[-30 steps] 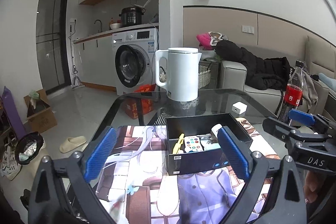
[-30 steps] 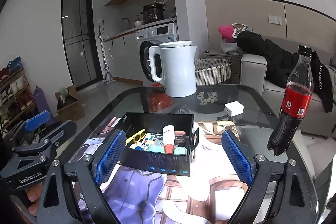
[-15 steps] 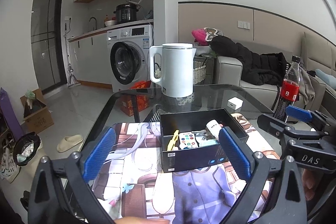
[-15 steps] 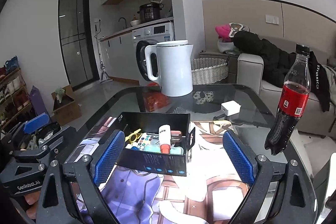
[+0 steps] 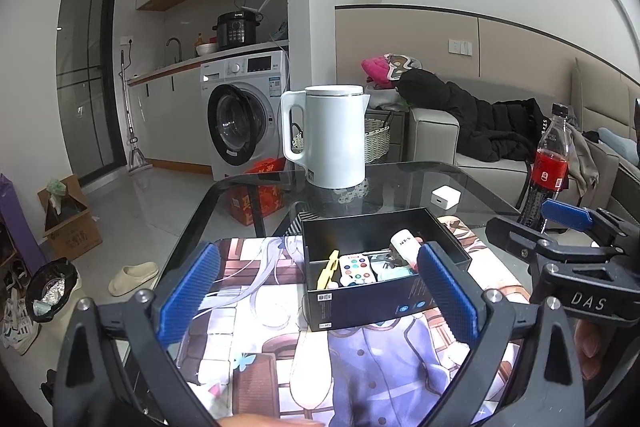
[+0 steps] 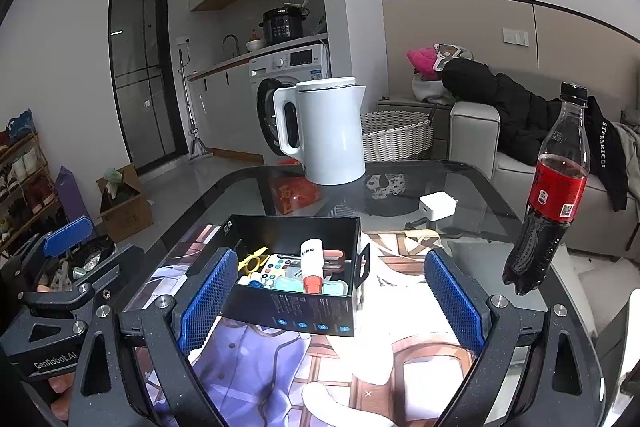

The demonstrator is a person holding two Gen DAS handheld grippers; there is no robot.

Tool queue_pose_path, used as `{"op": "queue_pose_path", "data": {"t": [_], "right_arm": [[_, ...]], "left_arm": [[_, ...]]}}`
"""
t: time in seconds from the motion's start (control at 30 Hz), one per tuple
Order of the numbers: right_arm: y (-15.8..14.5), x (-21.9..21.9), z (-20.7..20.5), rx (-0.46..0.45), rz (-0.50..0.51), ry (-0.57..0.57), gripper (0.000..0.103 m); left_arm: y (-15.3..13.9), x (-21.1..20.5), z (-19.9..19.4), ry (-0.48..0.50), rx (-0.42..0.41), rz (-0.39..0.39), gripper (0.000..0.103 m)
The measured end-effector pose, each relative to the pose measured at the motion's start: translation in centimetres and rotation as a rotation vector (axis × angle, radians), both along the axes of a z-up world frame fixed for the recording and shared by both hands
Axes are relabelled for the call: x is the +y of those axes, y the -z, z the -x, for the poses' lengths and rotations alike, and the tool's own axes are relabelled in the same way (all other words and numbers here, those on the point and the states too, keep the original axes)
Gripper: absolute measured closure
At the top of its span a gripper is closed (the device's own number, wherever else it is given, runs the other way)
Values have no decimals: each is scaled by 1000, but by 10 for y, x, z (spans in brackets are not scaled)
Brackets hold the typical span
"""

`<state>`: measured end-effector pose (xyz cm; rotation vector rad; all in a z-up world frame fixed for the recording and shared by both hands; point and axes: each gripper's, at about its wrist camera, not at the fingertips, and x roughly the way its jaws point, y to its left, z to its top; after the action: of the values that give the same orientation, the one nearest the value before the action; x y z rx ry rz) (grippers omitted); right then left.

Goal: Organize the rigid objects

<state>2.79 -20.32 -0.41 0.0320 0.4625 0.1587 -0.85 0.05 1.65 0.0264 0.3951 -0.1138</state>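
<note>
A black rectangular cardboard box [image 6: 294, 281] of small items sits on the desk [image 6: 472, 227], long axis crosswise, straight ahead between both wide-open, empty hand-held grippers: left [image 5: 318, 301], right [image 6: 328, 301]; neither clearly nearer

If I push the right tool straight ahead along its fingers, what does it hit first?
Most likely the black box: its near wall sits between the open fingers of the right tool, offset toward the left finger. Depth is unclear, but nothing appears in front of it; the white kettle stands farther back.
</note>
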Motion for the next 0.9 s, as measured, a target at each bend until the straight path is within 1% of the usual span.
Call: {"op": "queue_pose_path", "data": {"t": [0.23,0.57,0.9], "right_arm": [[2,3,0,6,2,-21,7],[4,4,-2,22,6,-24,7],[6,5,-4,26,7,-29,7]], "left_arm": [[-1,-1,0,-6,-4,-6,3],[0,-1,-1,-2,2,-18,2],[1,-3,-3,-17,-1,-36,2]]}}
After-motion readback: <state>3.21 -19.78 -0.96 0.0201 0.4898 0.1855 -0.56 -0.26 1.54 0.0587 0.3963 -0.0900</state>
